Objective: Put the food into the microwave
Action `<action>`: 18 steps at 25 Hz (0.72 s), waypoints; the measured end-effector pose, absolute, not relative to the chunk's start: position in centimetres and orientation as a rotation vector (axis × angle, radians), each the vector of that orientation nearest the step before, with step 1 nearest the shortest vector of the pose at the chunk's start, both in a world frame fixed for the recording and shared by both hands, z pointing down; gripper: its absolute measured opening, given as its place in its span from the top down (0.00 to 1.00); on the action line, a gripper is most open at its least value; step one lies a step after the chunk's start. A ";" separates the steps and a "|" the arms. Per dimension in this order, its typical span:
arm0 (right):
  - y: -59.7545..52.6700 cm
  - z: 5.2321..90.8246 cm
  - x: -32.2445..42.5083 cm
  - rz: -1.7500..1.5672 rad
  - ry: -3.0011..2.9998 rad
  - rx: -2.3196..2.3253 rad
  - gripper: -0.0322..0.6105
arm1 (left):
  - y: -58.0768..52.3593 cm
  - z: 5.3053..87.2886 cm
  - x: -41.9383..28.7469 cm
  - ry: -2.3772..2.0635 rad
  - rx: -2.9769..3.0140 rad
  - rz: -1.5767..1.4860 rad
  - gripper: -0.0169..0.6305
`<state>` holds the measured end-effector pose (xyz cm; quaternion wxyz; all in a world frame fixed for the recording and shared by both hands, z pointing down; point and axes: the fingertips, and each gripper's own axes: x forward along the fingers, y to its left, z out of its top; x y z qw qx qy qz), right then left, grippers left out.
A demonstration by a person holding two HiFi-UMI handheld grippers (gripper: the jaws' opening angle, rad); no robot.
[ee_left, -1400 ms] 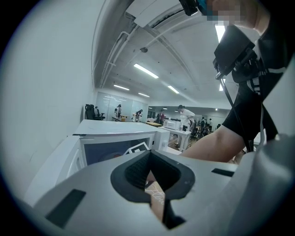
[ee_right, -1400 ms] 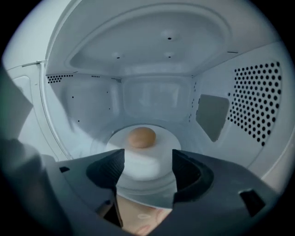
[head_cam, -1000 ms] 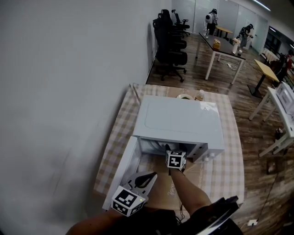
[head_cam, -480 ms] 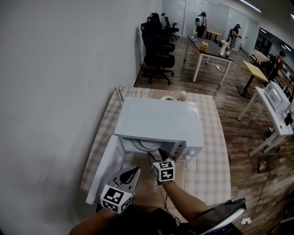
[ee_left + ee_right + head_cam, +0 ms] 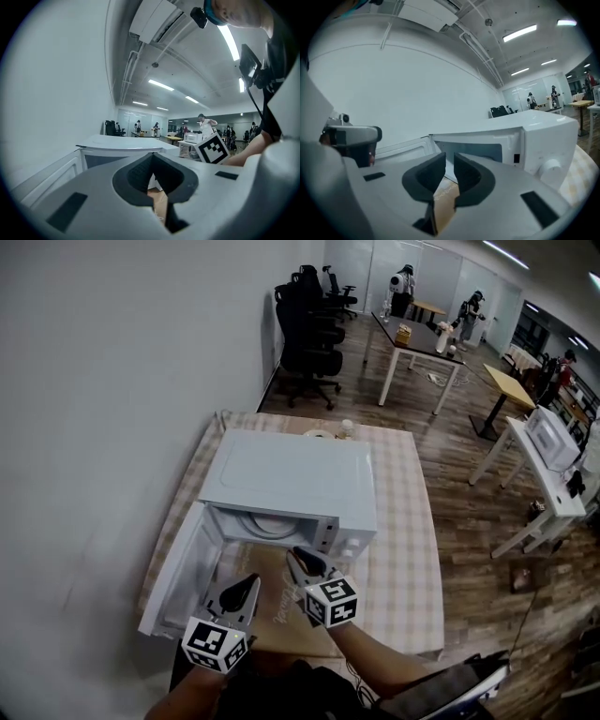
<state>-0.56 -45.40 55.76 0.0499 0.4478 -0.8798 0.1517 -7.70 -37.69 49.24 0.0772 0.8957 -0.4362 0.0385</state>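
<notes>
Tongs both empty, left gripper clamped together, right gripper closing on nothing, both outside the microwave mid-desk; food plate looks already inside, door open, so shutting it probably remains.

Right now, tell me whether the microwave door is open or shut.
Open: the door stands swung out to the left of the microwave, and the head view looks straight inside.

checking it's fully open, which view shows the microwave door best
Head view: the white microwave door shows nearly whole, swung out left. The right gripper view shows only its upper part; the left gripper view a slice of its panel.
</notes>
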 end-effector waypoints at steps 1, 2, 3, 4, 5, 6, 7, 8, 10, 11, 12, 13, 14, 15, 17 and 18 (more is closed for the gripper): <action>-44.8 55.2 -0.2 0.466 -2.701 1.352 0.88 | -37.3 49.2 -7.4 -1.313 2.684 0.114 0.96; -44.2 54.7 0.2 0.472 -2.719 1.341 0.89 | -37.0 49.0 -7.0 -1.321 2.687 0.114 0.96; -43.6 54.3 0.6 0.475 -2.733 1.328 0.90 | -36.7 48.9 -6.7 -1.330 2.690 0.115 0.96; -43.1 53.8 1.0 0.475 -2.743 1.316 0.90 | -36.4 48.8 -6.3 -1.338 2.692 0.116 0.96; -42.6 53.4 1.5 0.471 -2.752 1.307 0.91 | -36.1 48.7 -6.0 -1.345 2.693 0.116 0.96; -42.1 52.9 1.9 0.465 -2.761 1.301 0.91 | -35.8 48.6 -5.7 -1.350 2.694 0.116 0.96; -41.7 52.4 2.3 0.460 -2.770 1.299 0.92 | -35.5 48.5 -5.5 -1.354 2.693 0.118 0.96; -41.3 51.9 2.7 0.455 -2.778 1.299 0.92 | -35.2 48.3 -5.4 -1.360 2.689 0.120 0.96; -40.7 50.7 3.5 0.441 -2.793 1.302 0.92 | -34.8 47.9 -5.2 -1.378 2.679 0.128 0.96; -40.4 50.2 3.8 0.433 -2.797 1.306 0.92 | -34.7 47.7 -5.2 -1.389 2.675 0.135 0.96; -40.1 49.7 4.1 0.429 -2.799 1.311 0.92 | -34.5 47.4 -5.3 -1.400 2.672 0.146 0.96; -39.8 49.2 4.2 0.432 -2.802 1.316 0.93 | -34.2 47.2 -5.5 -1.409 2.668 0.160 0.96; -39.5 48.8 4.2 0.436 -2.806 1.318 0.93 | -33.9 47.0 -5.8 -1.418 2.667 0.173 0.96; -39.1 48.5 4.2 0.436 -2.810 1.318 0.93 | -33.6 46.8 -6.0 -1.424 2.670 0.185 0.96; -38.6 47.8 4.3 0.422 -2.808 1.319 0.94 | -33.1 46.2 -6.2 -1.412 2.686 0.192 0.96; -38.3 47.4 4.4 0.415 -2.804 1.321 0.94 | -33.0 45.8 -6.2 -1.400 2.691 0.183 0.96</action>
